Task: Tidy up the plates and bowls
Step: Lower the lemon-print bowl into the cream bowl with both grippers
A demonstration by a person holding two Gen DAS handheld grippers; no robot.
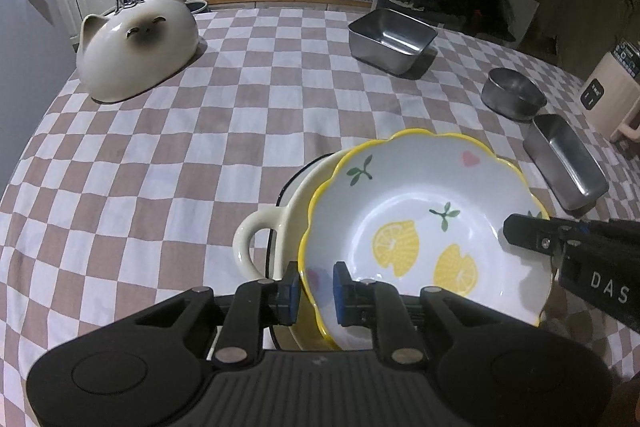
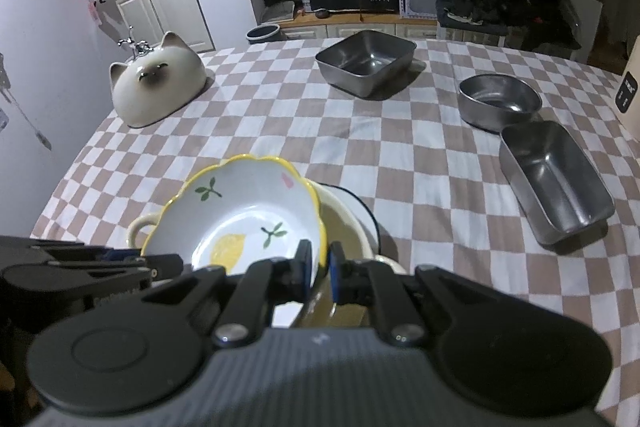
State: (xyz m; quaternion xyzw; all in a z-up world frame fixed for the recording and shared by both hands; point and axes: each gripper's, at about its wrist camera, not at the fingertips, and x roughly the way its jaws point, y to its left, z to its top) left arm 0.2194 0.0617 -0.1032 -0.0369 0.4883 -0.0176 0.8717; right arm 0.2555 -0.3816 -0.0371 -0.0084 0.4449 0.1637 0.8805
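A white lemon-print bowl (image 1: 420, 227) with a yellow scalloped rim sits tilted in a cream handled bowl (image 1: 276, 223) on the checkered tablecloth. My left gripper (image 1: 316, 291) is shut on the lemon bowl's near-left rim. My right gripper (image 2: 320, 267) is shut on the same bowl's right rim (image 2: 240, 215), with the cream bowl (image 2: 352, 227) beneath. The right gripper also shows at the right of the left wrist view (image 1: 532, 231); the left one shows at the left of the right wrist view (image 2: 132, 259).
An upturned cat-face ceramic bowl (image 1: 140, 47) lies at the far left. A square steel dish (image 1: 392, 39), a round steel bowl (image 1: 512, 95) and a long steel tray (image 1: 564, 167) stand to the right. A beige appliance (image 1: 608, 99) stands at the right edge.
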